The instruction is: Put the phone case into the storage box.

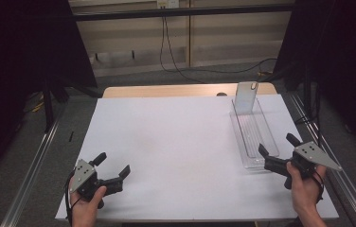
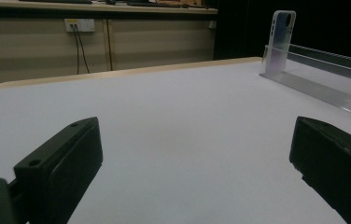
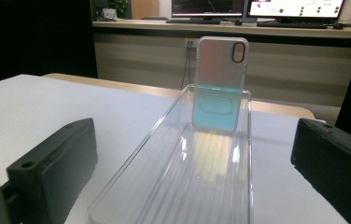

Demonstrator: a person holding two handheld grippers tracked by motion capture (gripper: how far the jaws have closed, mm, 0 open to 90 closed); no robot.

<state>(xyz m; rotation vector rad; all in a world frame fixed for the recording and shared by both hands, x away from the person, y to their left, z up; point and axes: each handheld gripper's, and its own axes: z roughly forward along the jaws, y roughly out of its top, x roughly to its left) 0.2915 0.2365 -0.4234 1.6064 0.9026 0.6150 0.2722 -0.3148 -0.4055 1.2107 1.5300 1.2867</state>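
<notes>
Phone case (image 1: 247, 97) is what we're dealing with, standing upright at the far end of a long clear tray (image 1: 267, 137) on the right side of the white table (image 1: 166, 142), leaning against the tray's end wall. In the right gripper view it's dead ahead, camera cutout at the top corner.

Going left to right: our left gripper (image 1: 112, 172) sits near the front left corner of the table, jaws spread wide, nothing between them. It's well apart from the tray, so we'd just leave it parked. Middle of the table is bare white.

Our right gripper (image 1: 276, 151) is at the near end of the tray, jaws also spread wide and holding nothing, lined up right down the tray's length.

For the reach, we reckon the trick is going in high over the tray's rim rather than along the floor, then pinching the case by its side edges up near the top. It's thin and only leaning, so a nudge could tip it flat. Close gently, lift straight up.

In the way: mostly the tray walls themselves, which look narrow for open jaws. Beyond the table there's cables (image 1: 166, 42) on the wall and dark curtains (image 1: 24, 42), nothing that bothers us.
</notes>
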